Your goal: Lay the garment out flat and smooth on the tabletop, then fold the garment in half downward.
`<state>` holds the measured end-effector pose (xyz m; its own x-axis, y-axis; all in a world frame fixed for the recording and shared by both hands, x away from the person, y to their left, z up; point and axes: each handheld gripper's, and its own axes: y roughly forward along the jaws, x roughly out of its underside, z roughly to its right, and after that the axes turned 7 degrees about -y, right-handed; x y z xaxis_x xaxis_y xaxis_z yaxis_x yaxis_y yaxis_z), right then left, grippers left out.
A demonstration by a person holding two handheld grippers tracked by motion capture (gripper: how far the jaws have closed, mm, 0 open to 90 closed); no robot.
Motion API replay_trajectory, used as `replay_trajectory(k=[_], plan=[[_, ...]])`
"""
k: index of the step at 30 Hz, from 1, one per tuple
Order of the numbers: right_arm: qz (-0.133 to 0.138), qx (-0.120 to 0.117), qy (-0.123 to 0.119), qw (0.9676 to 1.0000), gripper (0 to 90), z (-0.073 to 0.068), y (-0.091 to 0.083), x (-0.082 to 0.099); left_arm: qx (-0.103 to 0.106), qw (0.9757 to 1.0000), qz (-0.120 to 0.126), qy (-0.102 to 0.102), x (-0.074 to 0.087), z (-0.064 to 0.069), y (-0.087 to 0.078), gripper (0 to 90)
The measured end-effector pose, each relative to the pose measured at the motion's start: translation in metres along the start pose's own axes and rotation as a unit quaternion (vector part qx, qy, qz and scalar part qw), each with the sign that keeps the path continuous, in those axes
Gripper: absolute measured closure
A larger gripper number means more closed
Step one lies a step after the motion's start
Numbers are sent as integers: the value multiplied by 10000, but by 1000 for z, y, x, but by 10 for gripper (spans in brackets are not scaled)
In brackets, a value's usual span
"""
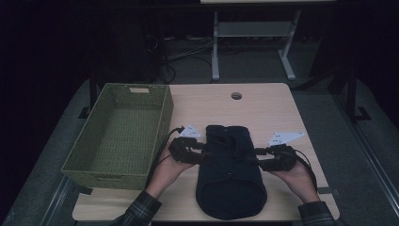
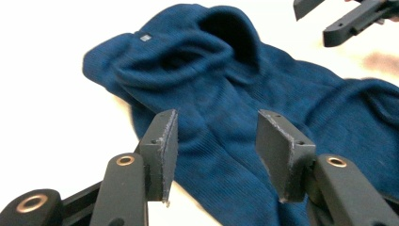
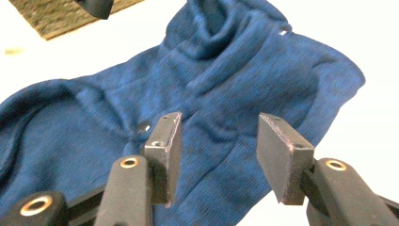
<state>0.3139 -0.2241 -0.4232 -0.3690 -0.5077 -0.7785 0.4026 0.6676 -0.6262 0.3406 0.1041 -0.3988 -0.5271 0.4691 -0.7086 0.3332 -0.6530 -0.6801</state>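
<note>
Fingers (image 2: pixel 164 155) of both grippers are standing apart, holding nothing, above the folded blue sweater (image 1: pixel 229 172) lying on the bench (image 1: pixel 268 106); moving it into the basket (image 1: pixel 96 176) probably remains.

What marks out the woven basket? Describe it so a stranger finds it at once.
Start at the light wooden table and look to its left edge. There stands the olive-green woven rectangular basket, open-topped, with a handle slot in its far wall. Unlike the soft dark blue knitted garment beside it, it is rigid and boxy.
</note>
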Motion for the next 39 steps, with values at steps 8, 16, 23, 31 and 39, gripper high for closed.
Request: replay_trajectory(k=[8,16,23,31,39], plan=[[18,145,66,9999,468,18,8,-12,-138,9995,208,-209,-13,-16,4,486],[18,333,117,9994,454,36,10,-30,-217,9983,317,-446,-24,-30,16,489],[88,382,121,9992,454,45,10,-35,-231,9964,505,-641,-26,-26,20,477],[109,402,136,9990,446,55,13,-43,-287,9934,831,-741,-52,-21,22,463],[-22,426,238,9988,445,74,24,-53,-548,9931,704,-759,-73,-30,42,465]])
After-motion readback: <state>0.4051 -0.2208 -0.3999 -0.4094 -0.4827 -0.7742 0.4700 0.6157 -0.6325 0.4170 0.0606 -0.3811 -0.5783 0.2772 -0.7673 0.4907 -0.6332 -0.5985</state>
